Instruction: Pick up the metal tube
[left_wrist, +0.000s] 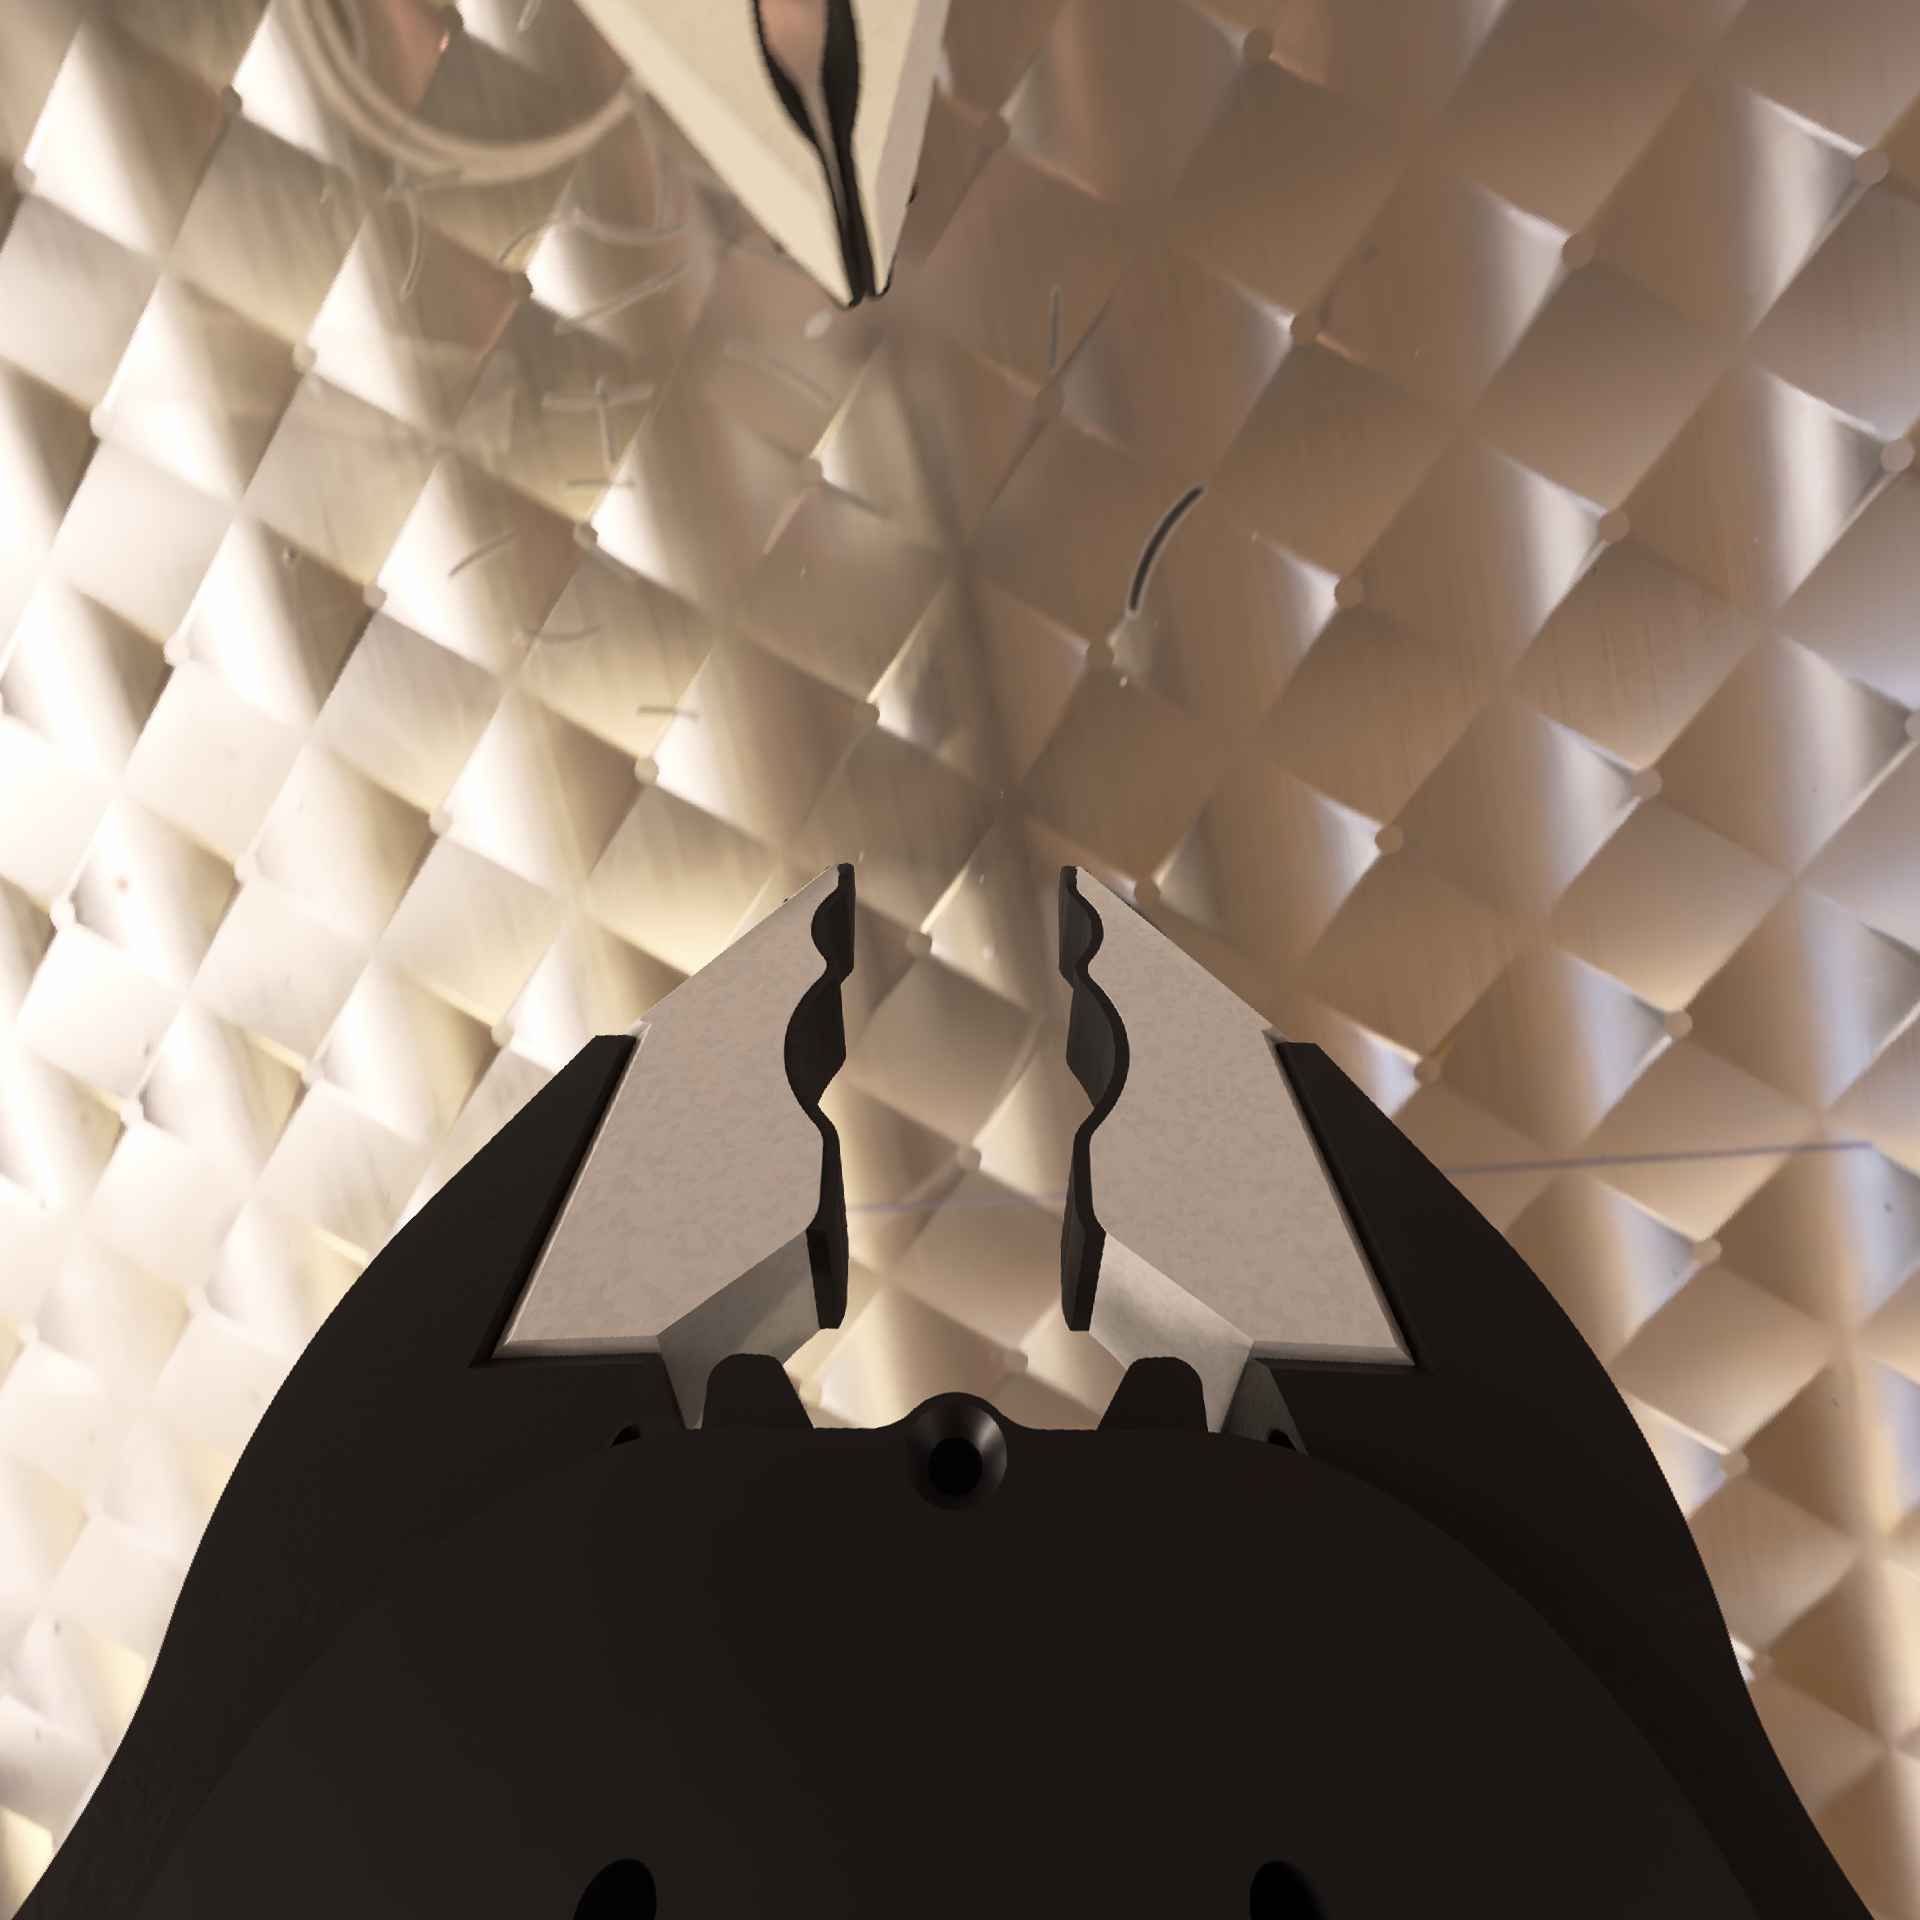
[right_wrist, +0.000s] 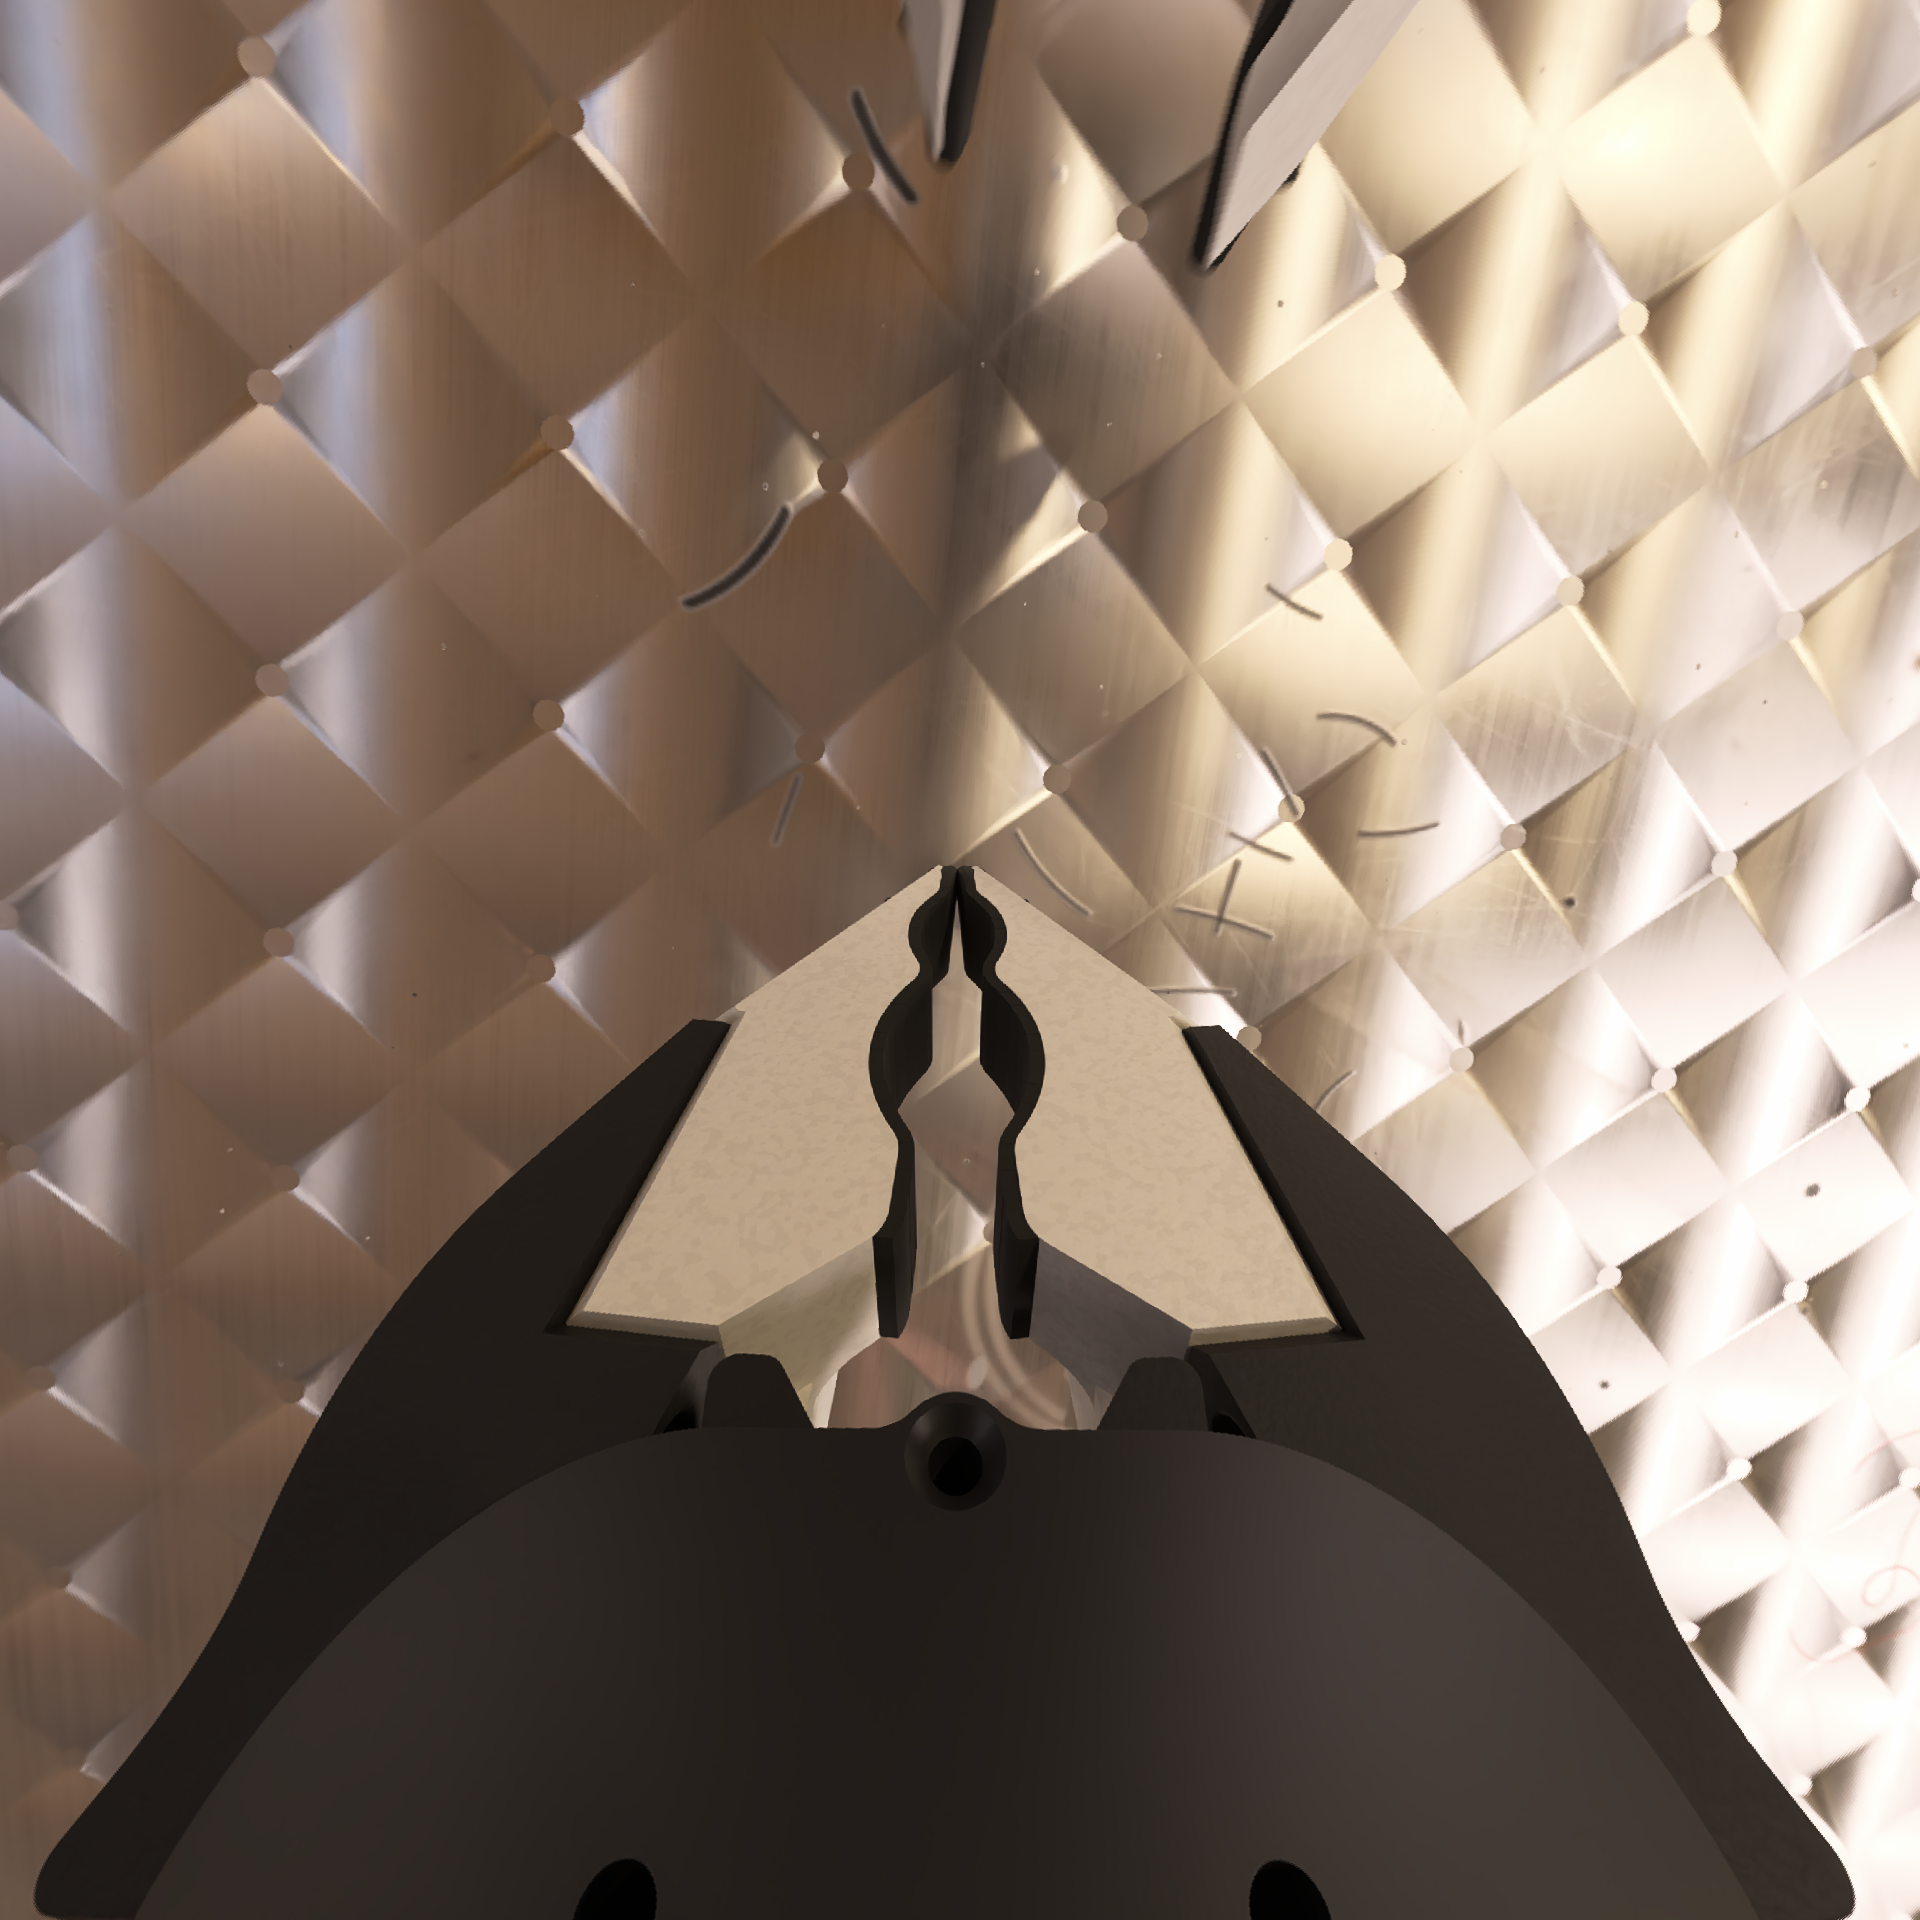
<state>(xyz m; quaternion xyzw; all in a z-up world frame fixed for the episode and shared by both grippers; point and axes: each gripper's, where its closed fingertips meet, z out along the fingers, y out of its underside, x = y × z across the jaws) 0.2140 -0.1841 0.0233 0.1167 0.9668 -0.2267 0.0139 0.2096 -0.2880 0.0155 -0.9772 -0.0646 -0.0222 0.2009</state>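
Two grippers. My left gripper (left_wrist: 957, 883): fingers apart, empty. My right gripper (right_wrist: 957, 876): tips touching, nothing held. Quilted metal surface (left_wrist: 1455, 623) below. Tube unidentifiable.

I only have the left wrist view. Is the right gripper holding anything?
Observer: No. The right gripper is shut tip to tip, and only the quilted surface shows through the hollows between its pads.
Operator: Where does the dark curved sliver sit from that side?
Observer: The sliver, likely the metal tube, lies flat ahead and to the left of the right gripper, touching neither gripper.
Operator: And my own fingers?
Observer: The left gripper comes in from the top edge of the right wrist view, jaws apart and empty, with the sliver clear of both fingers.
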